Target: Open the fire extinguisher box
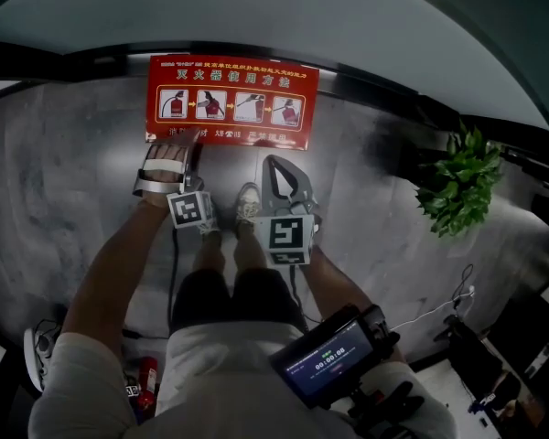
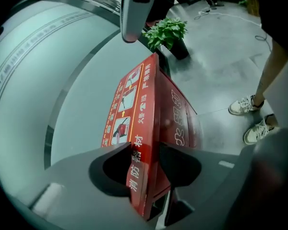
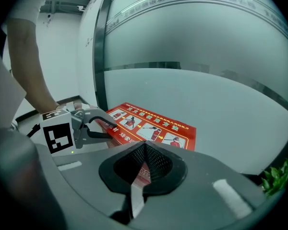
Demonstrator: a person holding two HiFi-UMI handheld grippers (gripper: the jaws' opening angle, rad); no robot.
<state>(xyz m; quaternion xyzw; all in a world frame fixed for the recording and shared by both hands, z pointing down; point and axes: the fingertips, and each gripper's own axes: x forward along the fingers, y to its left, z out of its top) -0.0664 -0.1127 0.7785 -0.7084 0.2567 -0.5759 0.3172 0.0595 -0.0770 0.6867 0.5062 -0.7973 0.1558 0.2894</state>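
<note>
Head view is showing the fire extinguisher box (image 1: 229, 101) at upper centre of the frame, standing against a frosted glass wall (image 1: 348, 26) with its red instruction panel facing up at the camera. The left gripper (image 1: 188, 144) is reaching to the lower left corner of that panel. The right gripper (image 1: 278, 165) is hanging at frame centre, near the box but, as far as I can tell, not touching it.

Left gripper view is giving the clearer reading. Its fingers (image 2: 110, 171) are sitting narrow, pinching the front edge of the lid (image 2: 134, 104), one on the printed top face and one on the box-front side. A dark slit is showing under that edge at lower centre, so the lid is probably sitting slightly off the body. Right gripper view is showing that gripper's fingers (image 3: 158, 162) drawn together with nothing between them.

The step in hand is looking like the lift of the lid. To do it well, the pinch should be sitting deep on the edge. The pull should be following the arc of a hinge, presumably at the wall side, rather than going straight out, since a corner hold is likely to twist a thin panel. The free gripper could be steadying the box body or supporting the opposite corner.
</note>
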